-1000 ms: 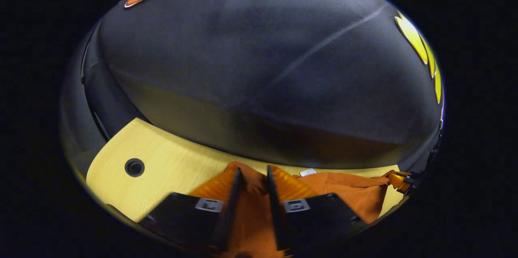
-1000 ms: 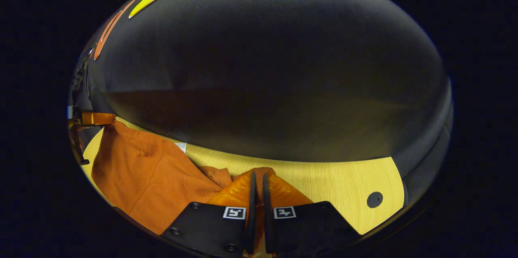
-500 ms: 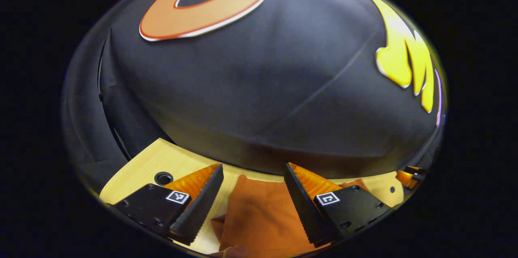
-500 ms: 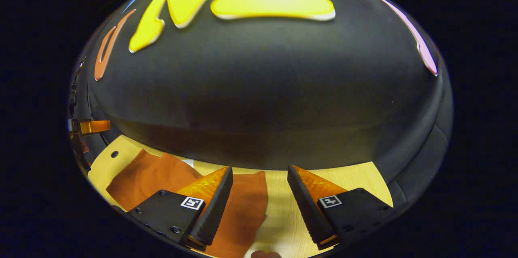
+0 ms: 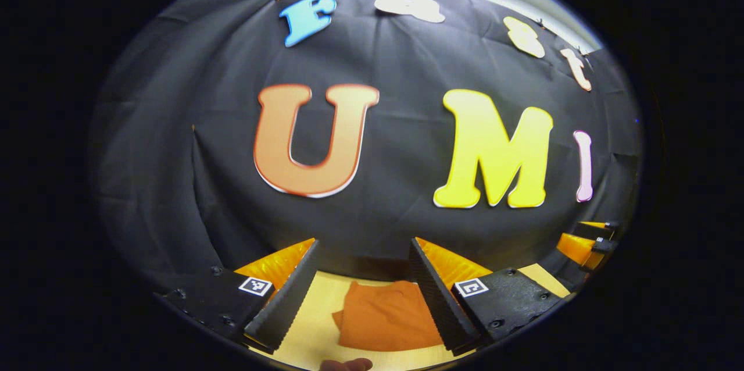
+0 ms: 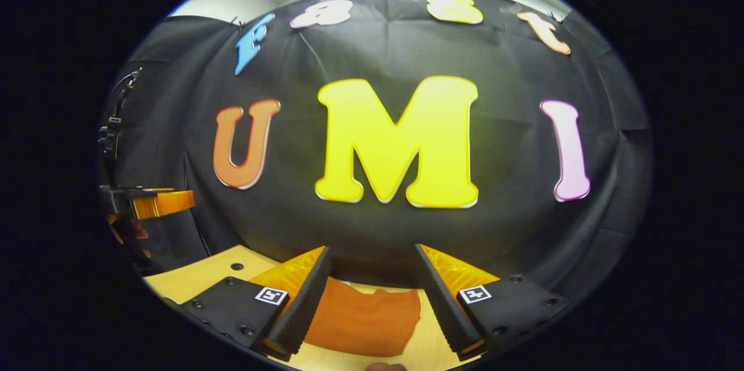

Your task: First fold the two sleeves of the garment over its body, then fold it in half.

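Note:
The orange garment lies folded into a compact shape on the light wooden table, seen between the fingers in the left gripper view. My left gripper stands open above and behind it, holding nothing. In the right gripper view the same garment rests flat below my right gripper, which is also open with nothing between its fingers. The left gripper shows at the far left of the right gripper view, and the right gripper at the far right edge of the left gripper view.
The booth's black cloth wall hangs close behind the table's far edge. A small round hole marks the tabletop to the left of the garment. A fingertip of a hand shows at the bottom edge.
Both grippers were shut on the garment's edge, then opened and let it drop. Both have since lifted and tilted up, so the garment looks smaller and lower and more wall shows.

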`<control>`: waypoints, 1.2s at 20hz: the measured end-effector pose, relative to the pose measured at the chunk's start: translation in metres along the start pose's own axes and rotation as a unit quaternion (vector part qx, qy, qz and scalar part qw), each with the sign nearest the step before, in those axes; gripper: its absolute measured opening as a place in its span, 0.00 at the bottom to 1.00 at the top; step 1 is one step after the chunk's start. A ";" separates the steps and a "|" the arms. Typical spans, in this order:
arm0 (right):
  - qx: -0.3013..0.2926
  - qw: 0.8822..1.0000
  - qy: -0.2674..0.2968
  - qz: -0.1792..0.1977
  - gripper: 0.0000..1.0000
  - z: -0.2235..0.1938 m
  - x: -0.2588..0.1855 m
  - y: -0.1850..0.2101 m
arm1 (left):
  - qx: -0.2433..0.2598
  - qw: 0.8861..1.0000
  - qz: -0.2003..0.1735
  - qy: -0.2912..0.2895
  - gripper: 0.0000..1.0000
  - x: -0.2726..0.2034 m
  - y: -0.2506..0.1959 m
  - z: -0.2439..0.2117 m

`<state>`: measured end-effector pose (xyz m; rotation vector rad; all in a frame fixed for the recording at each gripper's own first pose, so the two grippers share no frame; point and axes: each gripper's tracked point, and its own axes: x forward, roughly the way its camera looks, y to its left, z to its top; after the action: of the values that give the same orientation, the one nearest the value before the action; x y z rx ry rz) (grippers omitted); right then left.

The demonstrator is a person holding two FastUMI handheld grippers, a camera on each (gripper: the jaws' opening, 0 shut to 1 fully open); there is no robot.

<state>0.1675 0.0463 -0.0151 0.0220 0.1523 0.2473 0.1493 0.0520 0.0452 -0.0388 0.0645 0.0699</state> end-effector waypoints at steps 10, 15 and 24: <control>-0.050 0.998 -0.042 0.020 0.94 0.013 -0.142 0.080 | 0.015 0.998 0.004 -0.054 0.98 -0.143 -0.005 0.005; -0.058 0.997 -0.040 0.027 0.94 0.006 -0.159 0.097 | 0.031 0.998 -0.012 -0.044 0.98 -0.157 -0.015 -0.013; -0.034 0.999 -0.024 0.017 0.94 -0.001 -0.146 0.086 | 0.029 0.999 -0.006 -0.037 0.98 -0.159 -0.013 -0.011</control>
<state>0.0061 0.0941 0.0094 -0.0365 0.0949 0.2860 -0.0087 0.0274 0.0446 0.0221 -0.0083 0.0578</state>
